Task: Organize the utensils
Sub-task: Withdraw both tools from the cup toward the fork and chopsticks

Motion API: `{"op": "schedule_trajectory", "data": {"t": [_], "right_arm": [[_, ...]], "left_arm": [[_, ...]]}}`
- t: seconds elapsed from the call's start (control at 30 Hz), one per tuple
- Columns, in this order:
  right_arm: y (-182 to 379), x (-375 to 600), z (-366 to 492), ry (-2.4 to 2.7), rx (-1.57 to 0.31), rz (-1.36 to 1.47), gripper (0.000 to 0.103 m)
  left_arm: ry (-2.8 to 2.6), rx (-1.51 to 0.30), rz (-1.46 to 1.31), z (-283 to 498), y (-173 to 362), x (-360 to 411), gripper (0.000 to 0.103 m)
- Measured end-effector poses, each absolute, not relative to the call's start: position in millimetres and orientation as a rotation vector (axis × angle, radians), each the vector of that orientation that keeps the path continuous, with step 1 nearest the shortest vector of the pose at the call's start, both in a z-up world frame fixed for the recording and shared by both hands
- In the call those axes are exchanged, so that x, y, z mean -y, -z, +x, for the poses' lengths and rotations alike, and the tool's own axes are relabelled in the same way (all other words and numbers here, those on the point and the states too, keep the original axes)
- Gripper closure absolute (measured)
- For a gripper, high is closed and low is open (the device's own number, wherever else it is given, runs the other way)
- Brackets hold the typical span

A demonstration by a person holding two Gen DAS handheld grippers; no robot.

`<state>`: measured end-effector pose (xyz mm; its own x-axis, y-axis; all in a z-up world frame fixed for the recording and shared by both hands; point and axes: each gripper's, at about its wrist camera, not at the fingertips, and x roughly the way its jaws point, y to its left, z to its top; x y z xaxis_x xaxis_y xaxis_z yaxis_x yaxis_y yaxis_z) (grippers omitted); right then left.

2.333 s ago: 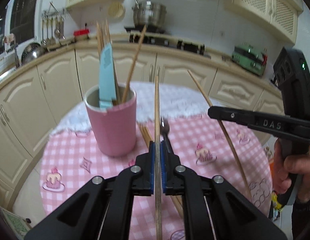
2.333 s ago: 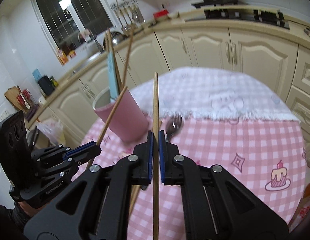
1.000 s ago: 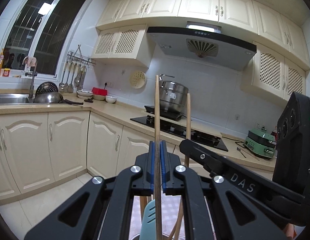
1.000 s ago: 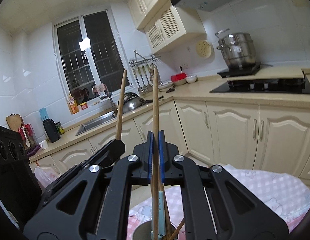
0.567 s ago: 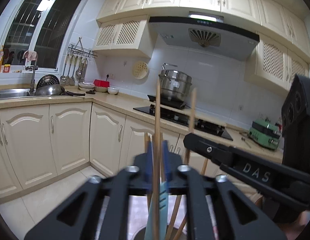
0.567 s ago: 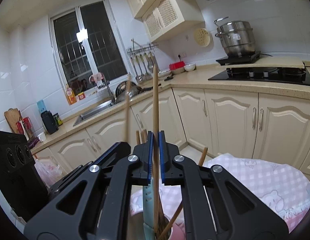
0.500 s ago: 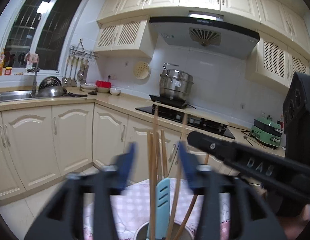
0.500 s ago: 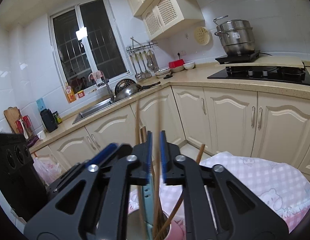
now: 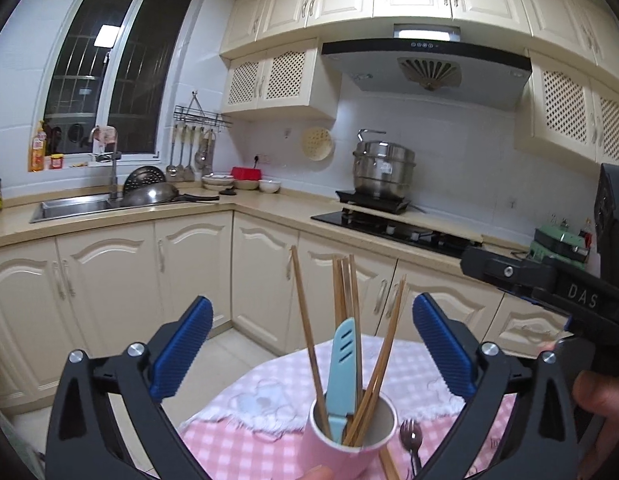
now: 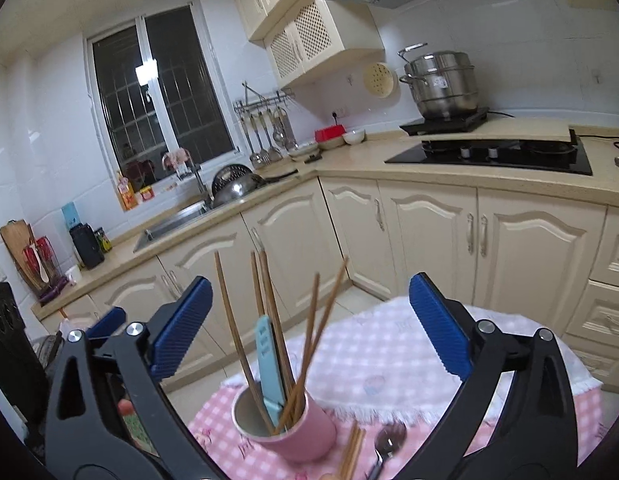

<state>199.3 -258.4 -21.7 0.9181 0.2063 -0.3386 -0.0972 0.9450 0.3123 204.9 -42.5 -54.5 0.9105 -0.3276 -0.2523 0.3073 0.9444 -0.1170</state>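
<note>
Pink cup point(image 9: 341, 446) of chopsticks point(image 9: 343, 308) seemingly beyond, between opening, empty fingers point(image 9: 181, 354).

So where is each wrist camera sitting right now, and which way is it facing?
Left wrist: on the left gripper, looking forward and slightly down over the pink cup toward the sink and stove; its fingers are opening with nothing pressed between them, and the right gripper and a hand show at right.
Right wrist: on the right gripper, facing the same cup and cabinets; its fingers are opening too, clear of the chopsticks.
Shared: cup, chopsticks, blue knife, spoon, checked tablecloth.
</note>
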Motion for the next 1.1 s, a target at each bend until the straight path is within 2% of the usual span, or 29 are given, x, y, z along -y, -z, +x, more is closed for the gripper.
{"op": "schedule_trajectory", "data": {"t": [0.47, 1.1], "right_arm": [[24.9, 274.2, 146.9, -0.126, -0.475, 0.291, 0.006], [71.9, 299.8, 112.6, -0.082, -0.624, 0.316, 0.006]], "left_arm": [[0.314, -0.325, -0.066, 158.0, 44.3, 28.6, 0.005], [0.346, -0.448, -0.064, 138.5, 82.4, 33.9, 0.005]]}}
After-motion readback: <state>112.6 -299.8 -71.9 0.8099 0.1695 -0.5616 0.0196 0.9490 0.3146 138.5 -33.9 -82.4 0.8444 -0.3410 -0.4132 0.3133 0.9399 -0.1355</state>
